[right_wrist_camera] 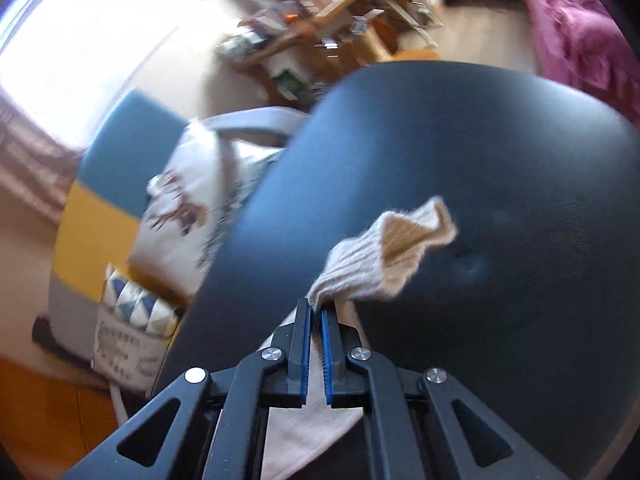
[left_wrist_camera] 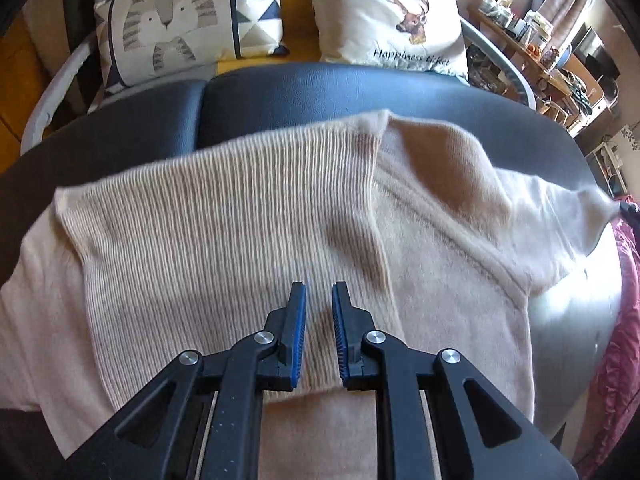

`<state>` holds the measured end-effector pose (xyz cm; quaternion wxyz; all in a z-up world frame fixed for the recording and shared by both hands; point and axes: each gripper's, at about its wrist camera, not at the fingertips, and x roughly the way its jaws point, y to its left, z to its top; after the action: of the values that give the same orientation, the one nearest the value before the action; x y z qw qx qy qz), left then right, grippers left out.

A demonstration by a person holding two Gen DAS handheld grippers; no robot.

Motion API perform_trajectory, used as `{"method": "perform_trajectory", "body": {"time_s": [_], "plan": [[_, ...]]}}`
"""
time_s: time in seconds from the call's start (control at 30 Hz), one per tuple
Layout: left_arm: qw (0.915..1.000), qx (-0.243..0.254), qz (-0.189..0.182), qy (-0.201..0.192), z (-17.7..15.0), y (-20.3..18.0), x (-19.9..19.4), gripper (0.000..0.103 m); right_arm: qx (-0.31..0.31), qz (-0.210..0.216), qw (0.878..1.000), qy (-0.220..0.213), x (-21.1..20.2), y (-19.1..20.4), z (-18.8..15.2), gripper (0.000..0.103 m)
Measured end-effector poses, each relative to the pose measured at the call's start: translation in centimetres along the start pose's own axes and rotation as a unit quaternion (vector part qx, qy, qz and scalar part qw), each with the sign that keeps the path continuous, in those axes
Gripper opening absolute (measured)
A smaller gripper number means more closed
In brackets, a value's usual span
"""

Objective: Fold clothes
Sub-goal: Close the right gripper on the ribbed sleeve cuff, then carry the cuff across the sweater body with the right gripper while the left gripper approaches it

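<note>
The right claw (right_wrist_camera: 316,312) is pinched shut on the sweater's ribbed cuff (right_wrist_camera: 384,252), held up over the dark seat (right_wrist_camera: 500,184). The left claw (left_wrist_camera: 319,294) is open just a crack, above the sweater (left_wrist_camera: 224,216) and holding nothing. Only the left view shows the whole sweater spread on the seat, with pillows (left_wrist_camera: 384,20) behind.
</note>
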<state>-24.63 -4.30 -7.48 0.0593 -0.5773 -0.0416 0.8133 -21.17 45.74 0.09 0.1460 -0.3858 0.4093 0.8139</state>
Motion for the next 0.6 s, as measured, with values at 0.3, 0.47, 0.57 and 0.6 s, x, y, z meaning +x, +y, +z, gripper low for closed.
{"method": "perform_trajectory", "body": {"time_s": [0.3, 0.47, 0.57, 0.6], "plan": [[0.9991, -0.033, -0.022, 0.010, -0.5, 1.7, -0.8, 0.015, -0.111, 0.086, 0.989, 0.056, -0.2, 9.6, -8.1, 0.004], [0.9962, -0.044, -0.075, 0.003, 0.6, 1.4, -1.6, 0.015, -0.152, 0.125, 0.975, 0.103, 0.9, 13.8, -12.3, 0.004], [0.9931, -0.034, -0.112, 0.003, 1.1, 0.7, -2.2, 0.015, -0.182, 0.137, 0.965, 0.130, 1.7, 15.8, -15.0, 0.004], [0.9920, -0.031, -0.122, 0.003, 1.2, 0.4, -2.3, 0.015, -0.193, 0.138, 0.961, 0.138, 1.9, 16.3, -15.8, 0.004]]}}
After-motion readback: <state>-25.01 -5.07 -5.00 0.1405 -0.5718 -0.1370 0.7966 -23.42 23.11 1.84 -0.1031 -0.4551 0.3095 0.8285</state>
